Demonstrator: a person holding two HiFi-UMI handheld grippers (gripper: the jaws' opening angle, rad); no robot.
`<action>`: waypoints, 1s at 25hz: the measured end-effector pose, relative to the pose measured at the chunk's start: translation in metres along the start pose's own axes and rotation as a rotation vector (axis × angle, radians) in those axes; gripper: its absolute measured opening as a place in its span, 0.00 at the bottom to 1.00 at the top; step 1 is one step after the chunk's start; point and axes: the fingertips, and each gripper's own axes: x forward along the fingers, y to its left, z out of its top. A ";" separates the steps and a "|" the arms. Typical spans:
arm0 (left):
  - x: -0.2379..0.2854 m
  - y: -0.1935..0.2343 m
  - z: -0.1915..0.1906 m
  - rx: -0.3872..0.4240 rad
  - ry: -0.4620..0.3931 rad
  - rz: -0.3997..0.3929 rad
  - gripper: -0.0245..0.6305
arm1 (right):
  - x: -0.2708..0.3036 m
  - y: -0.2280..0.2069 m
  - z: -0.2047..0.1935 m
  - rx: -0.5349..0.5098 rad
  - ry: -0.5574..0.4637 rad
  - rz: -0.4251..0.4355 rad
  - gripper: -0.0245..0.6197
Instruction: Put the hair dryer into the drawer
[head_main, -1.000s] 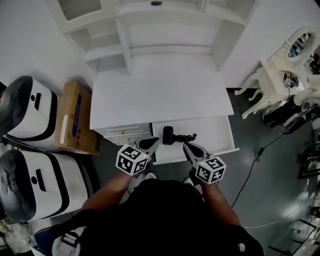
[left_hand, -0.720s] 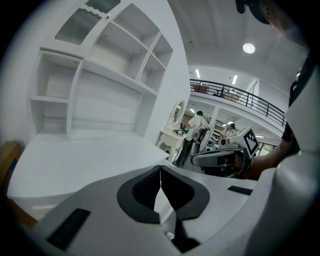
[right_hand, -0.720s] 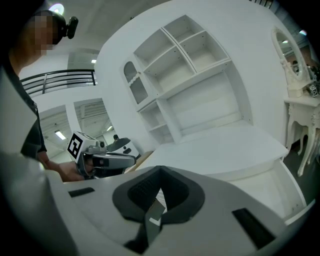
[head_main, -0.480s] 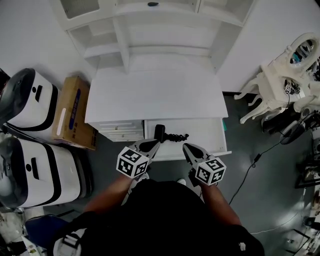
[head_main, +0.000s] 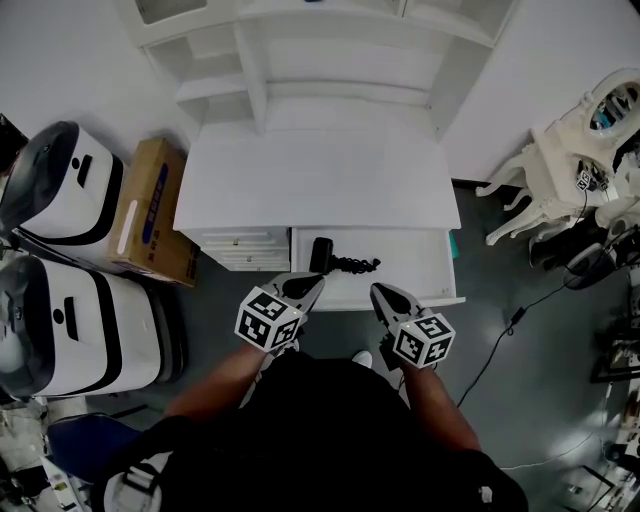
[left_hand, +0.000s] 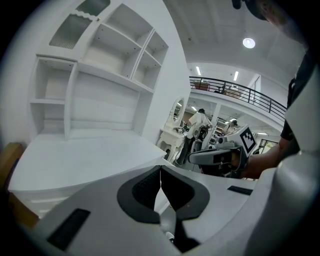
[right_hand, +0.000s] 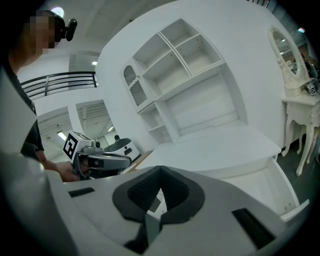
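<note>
Hair dryer: black, lying inside the open drawer, in its left part; its coiled cord trails to the right along the drawer floor.
Drawer: pulled out toward the person from under the right part of the white desk — nothing else shows in it.
Left gripper: clenched, the dark pads meeting at the tips with nothing between them; it hovers just near of the drawer's front edge, apart from the hair dryer.
Right gripper: clenched and empty too — its pads meet at the tips; it hovers over the drawer's near edge, to the right of the left one.
Desk: the top is bare, with a white hutch of open shelves at its far side and a stack of small closed drawers left of the open one.
Left of the desk: a cardboard box on the floor, then two white-and-black machines farther left.
Right of the desk: ornate white furniture with an oval mirror, and a thin cable across the grey floor.
</note>
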 end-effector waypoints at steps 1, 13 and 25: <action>-0.002 0.000 -0.001 0.000 0.001 0.001 0.05 | 0.000 0.002 0.000 -0.002 -0.001 0.003 0.08; -0.011 0.004 0.000 0.014 0.010 -0.012 0.05 | 0.001 0.007 0.003 0.009 -0.034 -0.023 0.08; -0.009 0.001 0.003 0.021 0.005 -0.018 0.05 | -0.002 0.006 -0.001 0.015 -0.039 -0.028 0.08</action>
